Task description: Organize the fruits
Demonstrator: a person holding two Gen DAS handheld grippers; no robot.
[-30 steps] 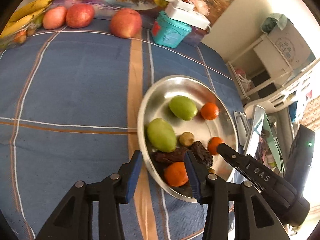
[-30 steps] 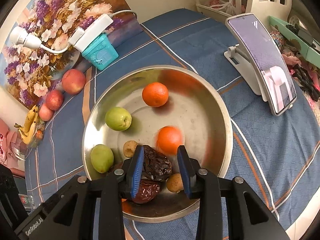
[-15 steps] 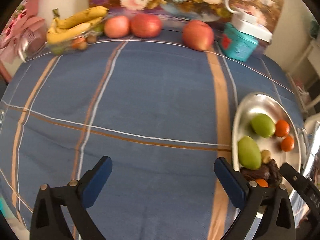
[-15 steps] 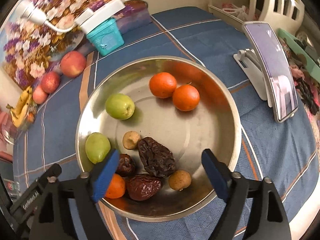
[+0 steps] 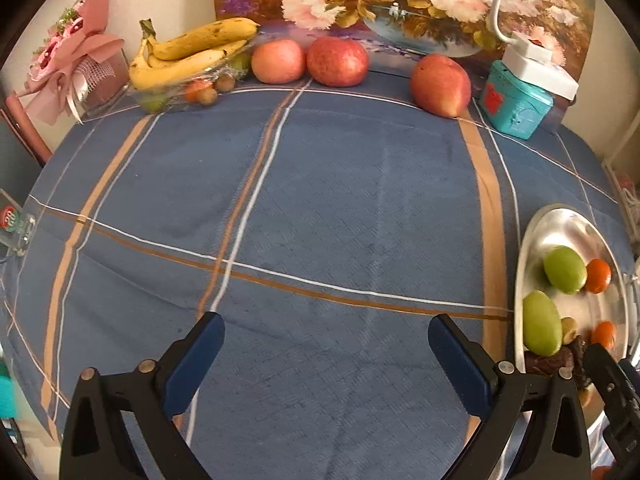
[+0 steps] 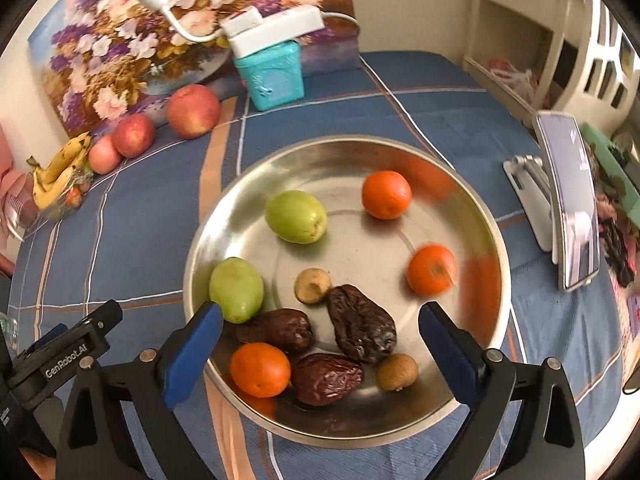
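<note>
Hovering wide-open: right hand-held gripper (image 6: 320,332) above steel plate (image 6: 496,264); left hand-held gripper (image 5: 326,344) over tablecloth (image 5: 320,200).

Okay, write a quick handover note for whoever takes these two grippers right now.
Left gripper: open, empty, over bare cloth.
Right gripper: open, empty, over the near side of the pan.
In the pan: three oranges, two green fruits, three dates, two small brown fruits.
By the back wall: three apples, bananas.
Done: nothing gripped, sorting unclear.
Left: group the fruit by kind.
</note>
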